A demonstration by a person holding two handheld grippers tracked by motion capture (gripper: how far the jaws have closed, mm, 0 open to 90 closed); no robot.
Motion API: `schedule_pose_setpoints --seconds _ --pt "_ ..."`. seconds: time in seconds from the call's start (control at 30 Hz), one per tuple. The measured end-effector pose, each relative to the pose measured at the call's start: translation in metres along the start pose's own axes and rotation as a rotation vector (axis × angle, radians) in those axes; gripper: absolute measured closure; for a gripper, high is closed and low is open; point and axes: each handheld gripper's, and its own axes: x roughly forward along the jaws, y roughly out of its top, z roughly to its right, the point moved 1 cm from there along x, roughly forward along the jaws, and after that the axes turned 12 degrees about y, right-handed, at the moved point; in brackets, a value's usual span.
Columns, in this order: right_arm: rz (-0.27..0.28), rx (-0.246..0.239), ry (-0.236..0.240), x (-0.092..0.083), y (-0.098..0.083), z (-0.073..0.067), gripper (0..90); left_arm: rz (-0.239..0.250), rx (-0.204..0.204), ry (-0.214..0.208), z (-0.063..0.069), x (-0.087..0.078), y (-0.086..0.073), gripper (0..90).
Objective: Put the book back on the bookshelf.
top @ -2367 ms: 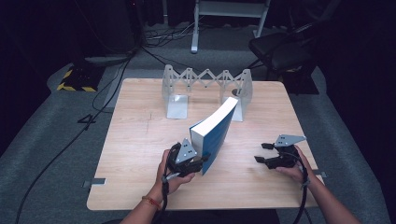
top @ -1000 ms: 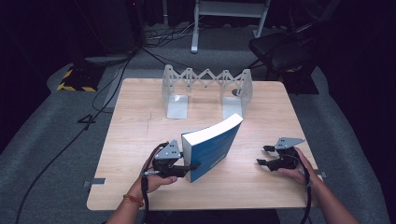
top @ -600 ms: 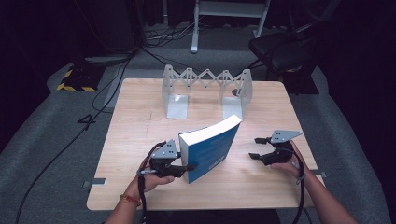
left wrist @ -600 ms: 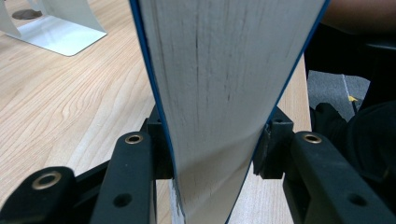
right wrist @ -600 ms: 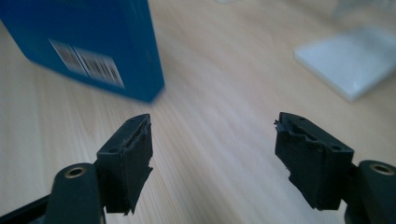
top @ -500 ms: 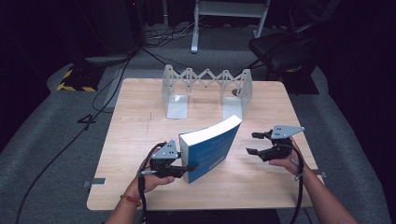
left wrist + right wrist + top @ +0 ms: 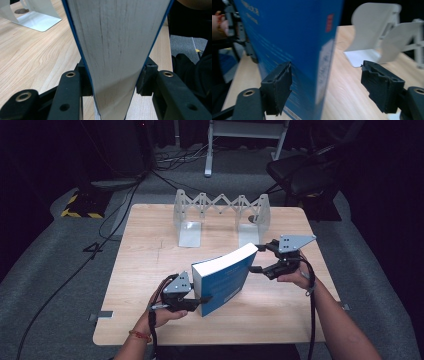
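Left gripper [image 7: 192, 299], held low near the table's [image 7: 150, 270] front edge, clamps the lower corner of the blue book [image 7: 225, 280], which I see tilted up off the wood. My right gripper [image 7: 260, 257] is raised at the book's far upper corner, jaws spread wide and just lately opening; one pad seems to brush the cover. Behind stands the white folding book rack [image 7: 220, 212], nothing in it.
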Motion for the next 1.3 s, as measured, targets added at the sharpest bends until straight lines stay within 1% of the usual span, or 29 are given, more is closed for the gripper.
schedule_pose_setpoints --seconds 0.07,0.1,0.13,0.17,0.2,0.23,0.27,0.3,0.33,0.37,0.43,0.47,0.5,0.53,0.6,0.67,0.73,0.8,0.87,0.97,1.0,1.03,1.07,1.13,1.17,1.2,1.23,1.27,1.3 --pt "-0.017 -0.003 0.033 0.009 -0.001 0.000 26.2 -0.001 0.006 0.011 0.000 0.000 0.000 57.5" --pt "-0.027 -0.008 0.053 0.014 -0.002 0.000 28.3 -0.001 0.009 0.016 0.000 0.000 0.000 57.3" --pt "-0.031 -0.010 0.078 0.018 -0.003 -0.002 32.7 0.001 0.022 0.024 0.000 -0.001 0.000 57.1" --pt "-0.038 -0.014 0.097 0.021 -0.004 -0.003 32.9 0.002 0.020 0.036 0.001 -0.001 0.000 56.7" --pt "-0.049 -0.029 0.091 0.023 -0.004 -0.004 32.7 0.009 0.027 0.060 0.002 -0.001 0.000 55.3" --pt "-0.053 -0.039 0.079 0.023 -0.005 -0.006 34.8 0.009 0.027 0.060 0.002 -0.001 0.000 53.9" --pt "-0.052 -0.042 0.083 0.021 -0.005 -0.005 38.9 0.036 0.017 0.095 0.003 -0.003 0.001 53.3" --pt "-0.047 -0.038 0.089 0.018 -0.006 -0.005 41.1 0.060 -0.001 0.100 0.002 -0.004 0.002 52.3" --pt "-0.047 -0.038 0.089 0.018 -0.006 -0.005 41.1 0.060 -0.001 0.100 0.002 -0.004 0.002 52.1" --pt "-0.035 -0.041 0.121 0.012 -0.008 -0.004 45.4 0.077 -0.008 0.106 0.001 -0.006 0.005 52.2" --pt "-0.033 -0.044 0.124 0.011 -0.009 -0.006 46.9 0.079 -0.007 0.123 0.001 -0.007 0.007 51.9" --pt "-0.036 -0.051 0.130 0.007 -0.011 -0.010 49.4 0.085 -0.013 0.122 0.000 -0.006 0.006 50.7" --pt "-0.036 -0.051 0.130 0.007 -0.011 -0.010 49.4 0.085 -0.013 0.122 0.000 -0.006 0.006 49.6" --pt "-0.037 -0.054 0.129 0.006 -0.011 -0.012 50.6 0.084 -0.009 0.134 -0.001 -0.006 0.007 49.6" --pt "-0.039 -0.070 0.137 0.001 -0.013 -0.019 54.6 0.081 -0.008 0.138 -0.003 -0.005 0.009 45.2" --pt "-0.041 -0.089 0.149 -0.003 -0.015 -0.027 58.0 0.089 -0.025 0.138 -0.008 -0.003 0.012 39.5" --pt "-0.031 -0.098 0.153 -0.007 -0.018 -0.036 60.5 0.097 -0.038 0.150 -0.012 -0.001 0.016 33.7" --pt "-0.023 -0.090 0.158 -0.010 -0.020 -0.042 61.5 0.101 -0.044 0.141 -0.013 0.001 0.019 31.4" --pt "-0.029 -0.092 0.157 -0.011 -0.020 -0.049 61.7 0.098 -0.042 0.129 -0.015 0.003 0.021 30.0" --pt "-0.042 -0.082 0.128 -0.011 -0.018 -0.058 61.4 0.092 -0.036 0.110 -0.016 0.002 0.021 29.7" --pt "-0.044 -0.081 0.116 -0.010 -0.017 -0.060 61.2 0.090 -0.029 0.102 -0.016 0.002 0.021 30.0" --pt "-0.044 -0.081 0.110 -0.009 -0.016 -0.062 60.8 0.087 -0.028 0.101 -0.015 0.002 0.021 30.2" --pt "-0.038 -0.079 0.103 -0.008 -0.015 -0.063 60.3 0.080 -0.015 0.116 -0.013 0.002 0.021 30.3" --pt "-0.025 -0.069 0.090 -0.005 -0.013 -0.063 59.5 0.063 0.025 0.159 -0.008 0.003 0.019 29.9" --pt "-0.025 -0.069 0.090 -0.005 -0.013 -0.063 59.5 0.063 0.025 0.159 -0.008 0.003 0.019 29.7" --pt "-0.012 -0.057 0.079 0.000 -0.012 -0.063 59.6 0.038 0.081 0.205 -0.003 0.004 0.016 30.3" --pt "-0.010 -0.054 0.077 0.001 -0.012 -0.063 59.9 0.036 0.097 0.208 -0.002 0.003 0.014 30.9" --pt "-0.013 -0.061 0.073 0.001 -0.011 -0.064 60.0 0.043 0.081 0.197 -0.003 0.002 0.013 32.0" --pt "-0.016 -0.065 0.070 0.001 -0.011 -0.065 60.4 0.043 0.081 0.197 -0.003 0.002 0.013 32.6"
